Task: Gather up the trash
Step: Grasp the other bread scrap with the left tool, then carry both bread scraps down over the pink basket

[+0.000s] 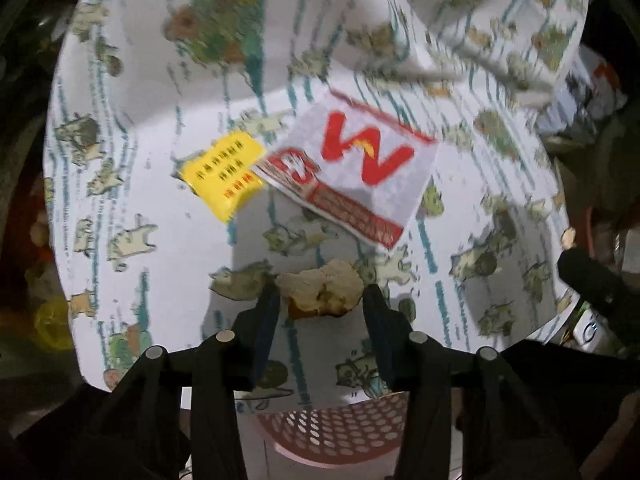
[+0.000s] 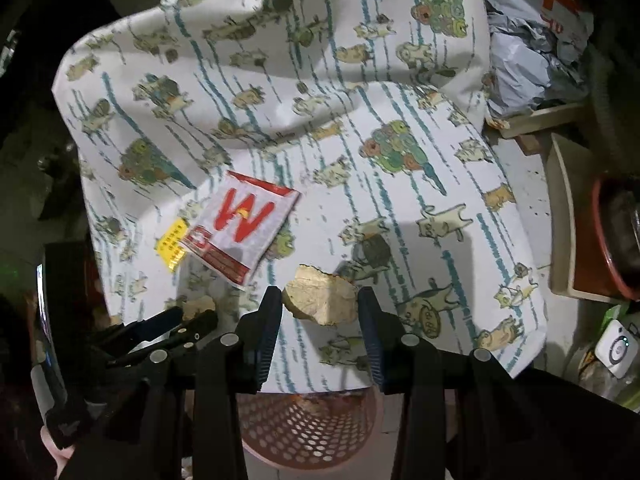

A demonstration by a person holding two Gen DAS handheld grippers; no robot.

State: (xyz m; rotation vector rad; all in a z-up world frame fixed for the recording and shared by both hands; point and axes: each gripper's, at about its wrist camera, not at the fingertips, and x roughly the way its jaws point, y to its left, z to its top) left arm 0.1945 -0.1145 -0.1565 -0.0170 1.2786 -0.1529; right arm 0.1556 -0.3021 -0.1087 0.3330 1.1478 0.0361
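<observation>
Left wrist view showed your left gripper (image 1: 322, 296) clamped on a tan, crusty scrap of peel (image 1: 322, 290), its ragged long axis running across between the two black ribbed fingers (image 1: 269, 300). Right wrist view showed your right gripper (image 2: 320, 300) gripping a second peel piece (image 2: 322, 300), pale and fibrous, broken edge up, also lying crosswise from finger to finger. Below both sat a pink perforated plastic basket (image 2: 308, 428), its rim cut off by the gripper bodies. Under the scraps lay a wrinkled white cloth (image 2: 400, 208) printed with cats and teal stripes. Farther out on it you had a flat white-and-red packet (image 1: 352, 168) with a large red letter, set corner-on, and a small glossy yellow packet (image 1: 224, 172) partly tucked under its edge; the print was too blurred to read. Beyond, at the far right, a crumpled grey plastic bag (image 2: 532, 64) was half cut off.
</observation>
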